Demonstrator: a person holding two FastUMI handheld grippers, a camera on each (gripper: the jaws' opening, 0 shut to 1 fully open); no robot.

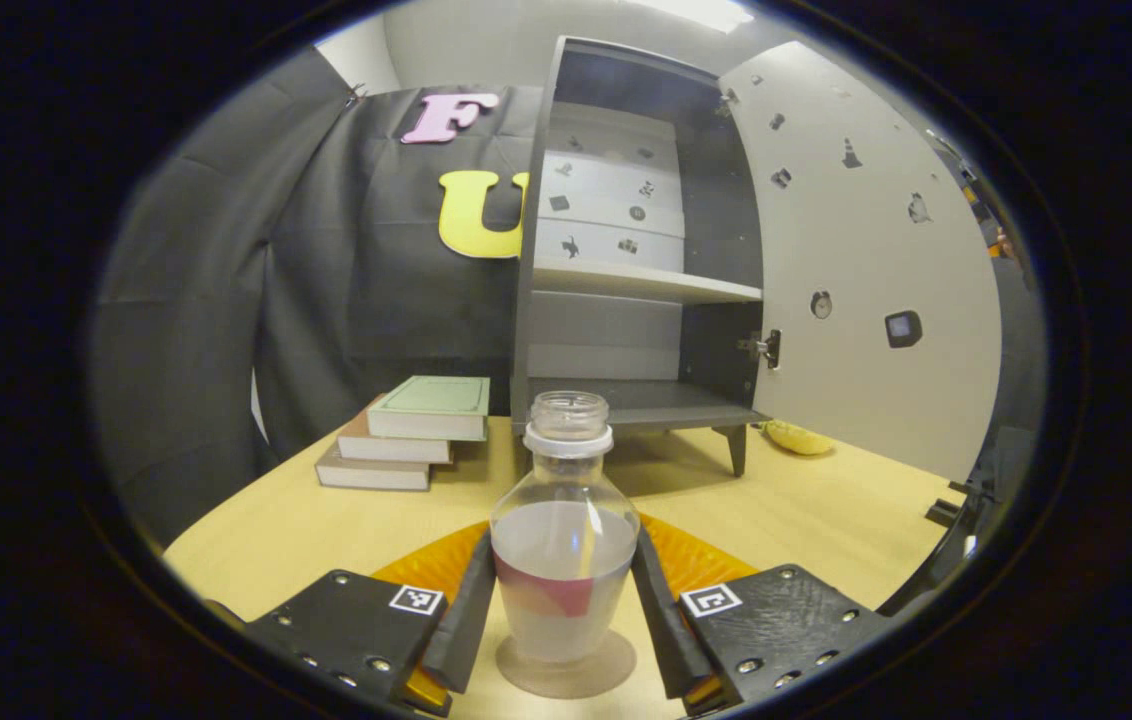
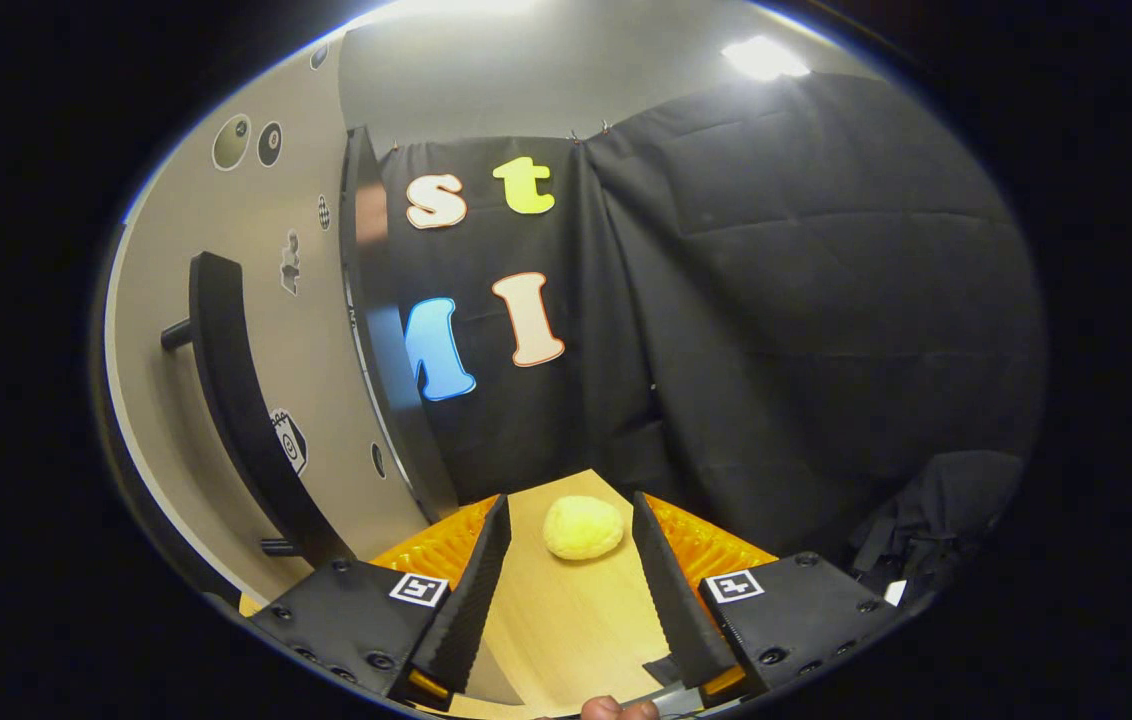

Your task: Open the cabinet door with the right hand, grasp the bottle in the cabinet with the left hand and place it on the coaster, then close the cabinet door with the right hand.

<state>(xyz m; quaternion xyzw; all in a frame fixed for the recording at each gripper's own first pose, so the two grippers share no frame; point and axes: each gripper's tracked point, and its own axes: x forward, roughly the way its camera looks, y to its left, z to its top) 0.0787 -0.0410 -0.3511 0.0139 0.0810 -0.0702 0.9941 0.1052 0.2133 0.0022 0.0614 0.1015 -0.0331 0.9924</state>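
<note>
Black cloth drapes the booth behind a pale wooden table [image 1: 826,520], where a grey cabinet [image 1: 626,260] stands with its door [image 1: 856,280] swung wide at 2 o'clock in the left gripper view. At 6 o'clock the bottle [image 1: 564,540] stands upright on the round coaster [image 1: 566,670], between the fingers of the left gripper [image 1: 564,610]; both fingers look to be touching its shoulders, though whether they press or have just let go cannot be told. The bottle appears to be clear plastic, part-filled with liquid and uncapped, so it is likely light, smooth and prone to spilling if tipped; the wide lower body seems the safest place to grip.

A stack of books [image 1: 406,430] sits at 9 o'clock beside the cabinet, and a yellow lump [image 1: 796,437] lies under the door's swing at 3 o'clock. In the right gripper view, the right gripper [image 2: 566,590] hangs with fingers parted and nothing between them, the same lump [image 2: 583,527] ahead at 12 o'clock, the door's dark handle [image 2: 236,400] at 9 o'clock. That lump could obstruct closing.
</note>
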